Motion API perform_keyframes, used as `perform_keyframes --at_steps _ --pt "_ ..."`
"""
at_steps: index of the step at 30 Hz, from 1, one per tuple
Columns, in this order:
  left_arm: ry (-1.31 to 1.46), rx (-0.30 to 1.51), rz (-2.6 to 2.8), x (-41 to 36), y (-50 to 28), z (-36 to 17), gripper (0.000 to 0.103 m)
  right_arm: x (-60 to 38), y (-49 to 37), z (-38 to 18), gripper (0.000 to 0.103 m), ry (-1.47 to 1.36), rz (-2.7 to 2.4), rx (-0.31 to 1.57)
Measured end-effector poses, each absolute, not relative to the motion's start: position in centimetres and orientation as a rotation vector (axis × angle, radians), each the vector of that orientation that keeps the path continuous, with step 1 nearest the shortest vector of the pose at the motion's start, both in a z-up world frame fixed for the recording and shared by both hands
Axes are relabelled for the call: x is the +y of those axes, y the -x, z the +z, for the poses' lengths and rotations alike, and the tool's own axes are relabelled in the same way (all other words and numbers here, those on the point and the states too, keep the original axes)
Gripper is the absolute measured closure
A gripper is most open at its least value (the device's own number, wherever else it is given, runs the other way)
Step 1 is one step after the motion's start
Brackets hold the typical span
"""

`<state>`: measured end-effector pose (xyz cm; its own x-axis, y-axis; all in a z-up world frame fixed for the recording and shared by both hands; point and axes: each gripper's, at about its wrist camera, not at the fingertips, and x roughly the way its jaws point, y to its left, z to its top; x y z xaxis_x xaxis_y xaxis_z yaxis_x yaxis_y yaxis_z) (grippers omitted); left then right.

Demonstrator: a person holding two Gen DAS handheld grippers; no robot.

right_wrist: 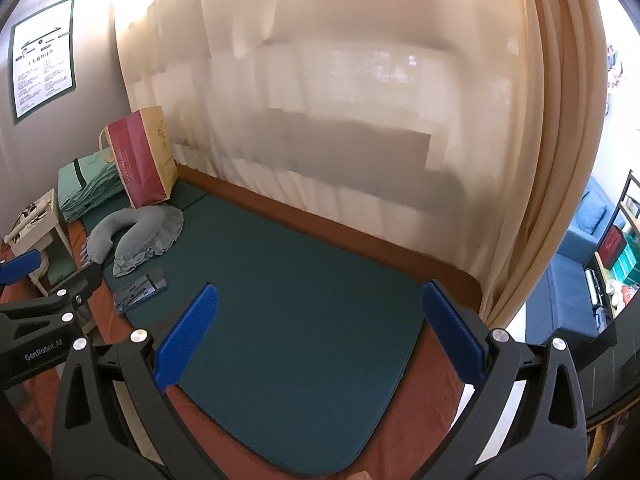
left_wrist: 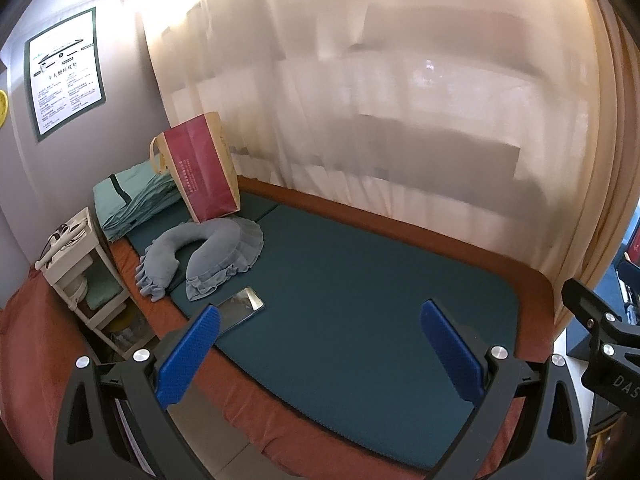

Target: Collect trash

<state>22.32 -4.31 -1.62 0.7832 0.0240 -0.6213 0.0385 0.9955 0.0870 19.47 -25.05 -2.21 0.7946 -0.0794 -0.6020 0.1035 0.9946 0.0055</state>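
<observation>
left gripper (left_wrist: pixel 320 346) and right gripper (right_wrist: pixel 320 334), each with black arms and blue ribbed pads, held above a massage bed (left_wrist: pixel 400 236) with a dark teal mat (left_wrist: pixel 340 300) over a rust-brown cover. both sets of jaws released, spread wide, grasping nothing.

task's thing: a flat, shiny rectangular foil wrapper (left_wrist: pixel 240 306) lying on the mat near the bed's left edge, just beyond the left gripper's left pad (left_wrist: pixel 188 356); in the right wrist view the same wrapper (right_wrist: pixel 139 290) lies left of the right gripper's left pad (right_wrist: pixel 186 338), apart from it.

beyond the wrapper: a grey-blue u-shaped ruffled pillow (left_wrist: pixel 208 254); a red and tan paper carrier bag (left_wrist: pixel 202 168) standing upright at the bed's far end beside folded pale green linen (left_wrist: pixel 128 200). a white shelf trolley (left_wrist: pixel 76 264) stands beside the bed on the left. a cream curtain (left_wrist: pixel 400 100) hangs along the far side; a green-bordered printed poster (left_wrist: pixel 66 72) is on the grey wall.
</observation>
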Motion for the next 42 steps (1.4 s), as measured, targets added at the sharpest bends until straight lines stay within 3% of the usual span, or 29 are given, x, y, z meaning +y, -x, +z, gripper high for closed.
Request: perform_keyframes --at_steps 15,42 --pt "-0.104 0.653 -0.076 -2.3 -24.0 -1.7 0.005 -23.4 -20.0 -1.8 0.003 -0.066 -0.165 0.638" --pt "-0.095 0.593 -0.029 8.5 -26.7 1.0 0.005 -10.1 -22.2 1.7 0.003 0.003 -0.112 0.552"
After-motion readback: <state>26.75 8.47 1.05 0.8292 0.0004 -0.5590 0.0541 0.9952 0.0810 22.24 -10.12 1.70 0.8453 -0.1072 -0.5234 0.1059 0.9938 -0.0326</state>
